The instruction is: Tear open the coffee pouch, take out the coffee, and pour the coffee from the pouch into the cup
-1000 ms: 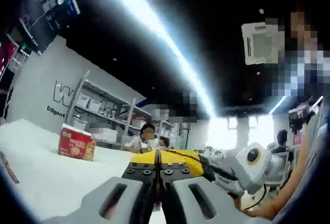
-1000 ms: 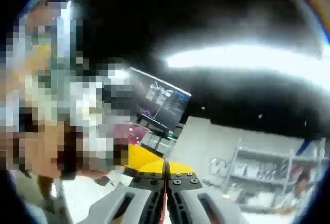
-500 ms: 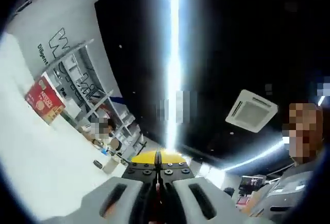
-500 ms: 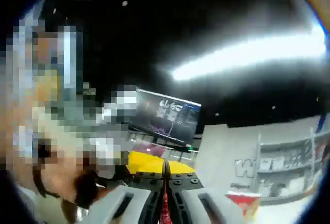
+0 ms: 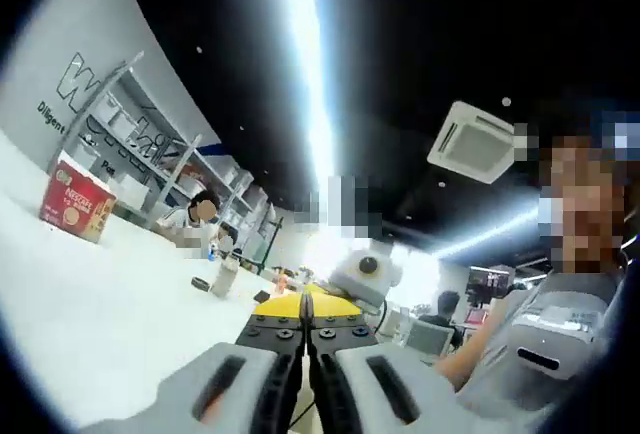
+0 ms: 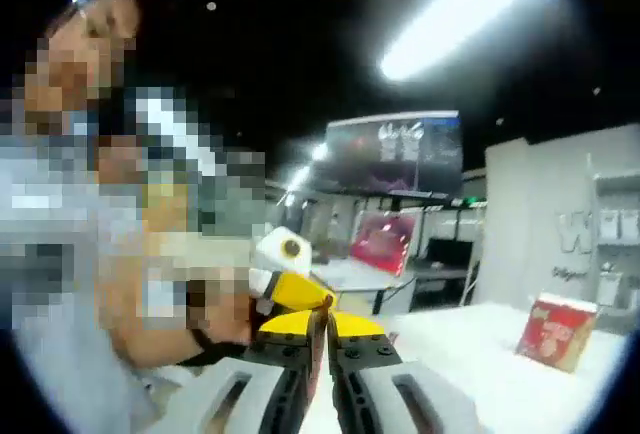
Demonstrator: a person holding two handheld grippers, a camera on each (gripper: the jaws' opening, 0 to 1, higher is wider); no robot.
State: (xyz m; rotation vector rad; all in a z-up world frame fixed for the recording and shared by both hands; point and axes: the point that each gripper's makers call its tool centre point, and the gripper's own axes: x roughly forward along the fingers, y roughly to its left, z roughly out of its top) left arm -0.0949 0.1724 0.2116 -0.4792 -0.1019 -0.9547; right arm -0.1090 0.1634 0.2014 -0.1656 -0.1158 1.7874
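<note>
Both tongs are clenched on the yellow coffee pouch: the left gripper [image 5: 303,326] has its jaws pressed together over one yellow edge [image 5: 303,303], and the right gripper [image 6: 326,339] pinches the pouch [image 6: 318,321] likewise, held up above the white table [image 5: 90,299]. In the right gripper view the left gripper [image 6: 285,269] sits just behind the pouch. Farther off on the table stand a red box [image 5: 74,209] and a small bottle [image 5: 227,275].
</note>
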